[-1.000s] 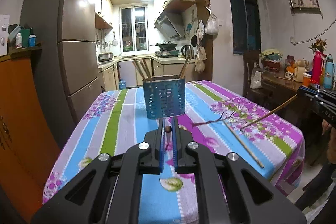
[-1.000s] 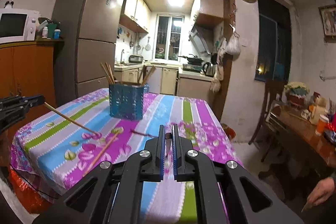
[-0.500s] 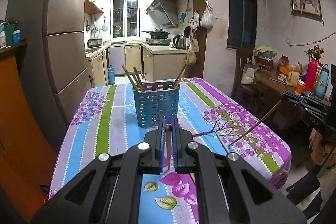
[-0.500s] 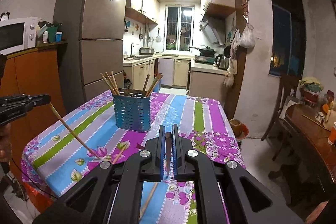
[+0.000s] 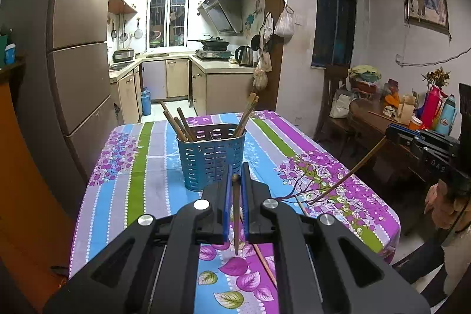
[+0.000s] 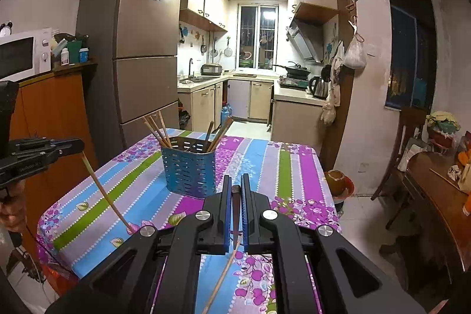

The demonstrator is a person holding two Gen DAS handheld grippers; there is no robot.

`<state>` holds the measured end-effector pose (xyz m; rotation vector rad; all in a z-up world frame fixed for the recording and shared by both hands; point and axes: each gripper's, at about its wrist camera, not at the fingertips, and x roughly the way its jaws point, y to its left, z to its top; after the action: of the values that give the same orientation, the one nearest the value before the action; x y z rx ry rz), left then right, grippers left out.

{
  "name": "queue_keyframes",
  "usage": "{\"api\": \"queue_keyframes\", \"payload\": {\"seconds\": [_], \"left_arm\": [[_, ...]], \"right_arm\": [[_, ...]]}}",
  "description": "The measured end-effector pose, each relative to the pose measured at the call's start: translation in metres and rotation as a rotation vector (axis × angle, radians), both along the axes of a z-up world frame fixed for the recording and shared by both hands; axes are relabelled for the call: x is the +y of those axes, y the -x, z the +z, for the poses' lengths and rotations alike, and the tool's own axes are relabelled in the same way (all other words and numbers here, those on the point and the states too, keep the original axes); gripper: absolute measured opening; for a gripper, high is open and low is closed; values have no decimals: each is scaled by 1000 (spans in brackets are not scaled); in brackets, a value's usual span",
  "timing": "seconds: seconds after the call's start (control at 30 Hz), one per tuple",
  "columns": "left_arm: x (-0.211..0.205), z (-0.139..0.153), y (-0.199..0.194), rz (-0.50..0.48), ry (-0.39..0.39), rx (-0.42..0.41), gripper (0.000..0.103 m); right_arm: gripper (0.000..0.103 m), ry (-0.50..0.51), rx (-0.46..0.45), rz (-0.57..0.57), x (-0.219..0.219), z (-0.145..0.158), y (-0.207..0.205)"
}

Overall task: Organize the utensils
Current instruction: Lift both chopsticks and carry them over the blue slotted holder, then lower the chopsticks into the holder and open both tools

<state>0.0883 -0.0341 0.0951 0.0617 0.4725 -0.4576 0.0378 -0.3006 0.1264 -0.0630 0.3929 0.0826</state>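
Wooden chopstick [image 5: 235,214] clamped in left claw [image 5: 235,181], another chopstick [image 6: 235,214] clamped in right claw [image 6: 235,190], no legible writing

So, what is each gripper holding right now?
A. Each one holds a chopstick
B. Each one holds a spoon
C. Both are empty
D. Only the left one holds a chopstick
A: the left gripper is shut on a chopstick, and the right gripper is shut on another chopstick, both in front of the blue basket.
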Motion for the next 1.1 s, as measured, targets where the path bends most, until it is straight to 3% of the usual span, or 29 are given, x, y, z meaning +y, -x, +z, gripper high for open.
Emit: {"api": "queue_keyframes", "payload": {"seconds": [0.23,0.53,0.63,0.87,1.1], "left_arm": [[-7,24,-15,-4,-7,-54,5],[-24,100,-58,18,14,-223,5],[-32,117,-79,34,11,-274,5],[-41,123,-129,40,50,-278,5],[-45,95,-169,51,68,-263,5]], "right_arm": [[7,16,-3,52,20,32,-24],[7,-11,-140,118,58,112,-71],[7,-27,-154,123,64,125,-93],[7,-51,-112,91,73,119,-159],[7,-84,-53,63,79,94,-210]]}}
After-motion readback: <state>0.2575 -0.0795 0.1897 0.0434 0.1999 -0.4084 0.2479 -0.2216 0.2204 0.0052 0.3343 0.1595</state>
